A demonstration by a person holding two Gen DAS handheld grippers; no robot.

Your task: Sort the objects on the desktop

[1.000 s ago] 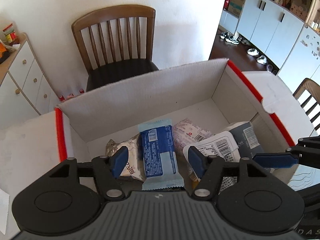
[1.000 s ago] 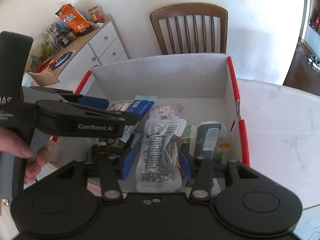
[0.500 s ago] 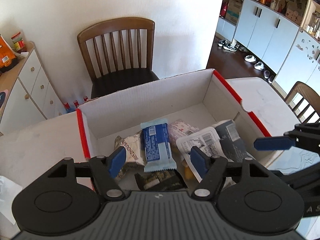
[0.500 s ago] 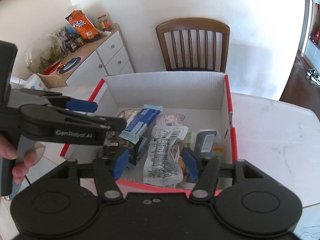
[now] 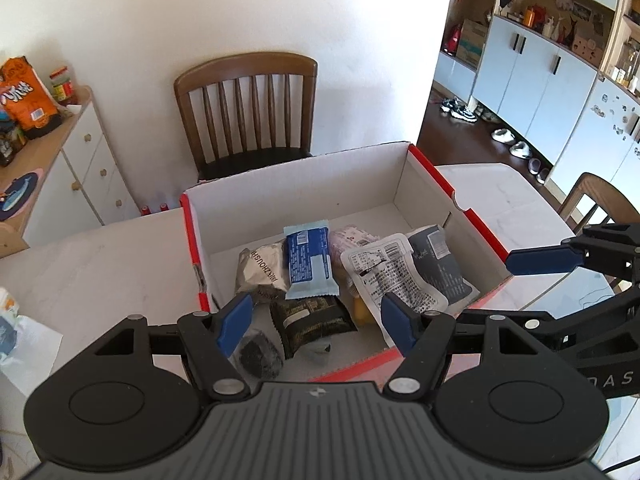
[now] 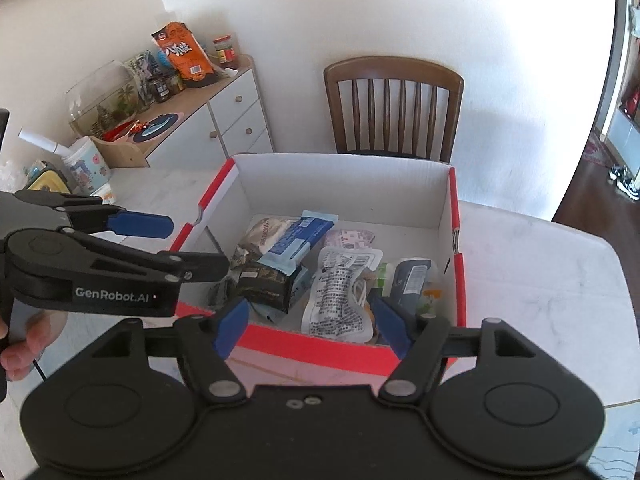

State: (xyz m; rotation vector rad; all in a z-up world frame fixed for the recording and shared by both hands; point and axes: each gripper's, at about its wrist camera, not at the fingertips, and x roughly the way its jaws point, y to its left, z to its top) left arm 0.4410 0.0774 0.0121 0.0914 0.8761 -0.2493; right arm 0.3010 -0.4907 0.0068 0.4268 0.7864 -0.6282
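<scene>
A red-edged white cardboard box (image 5: 304, 192) (image 6: 344, 184) stands on the marble table and holds several snack packets: a blue bar (image 5: 309, 262) (image 6: 296, 240), a grey packet (image 5: 262, 270), a black packet (image 5: 312, 320) (image 6: 264, 286), a white printed pouch (image 5: 394, 280) (image 6: 340, 296) and a dark grey pouch (image 5: 436, 264) (image 6: 412, 282). My left gripper (image 5: 316, 320) is open and empty above the box's near edge. My right gripper (image 6: 310, 320) is open and empty, just in front of the box. Each gripper also shows in the other's view: the right (image 5: 540, 260), the left (image 6: 140, 224).
A wooden chair (image 5: 248, 112) (image 6: 394, 108) stands behind the table. A white drawer cabinet (image 6: 224, 120) with jars and an orange snack bag (image 6: 182, 54) is at the left. A tissue or paper (image 5: 24, 340) lies at the table's left edge.
Both grippers have pulled back and up from inside the box, so more of the box and table shows. Both stayed open and empty. The packets have not moved.
</scene>
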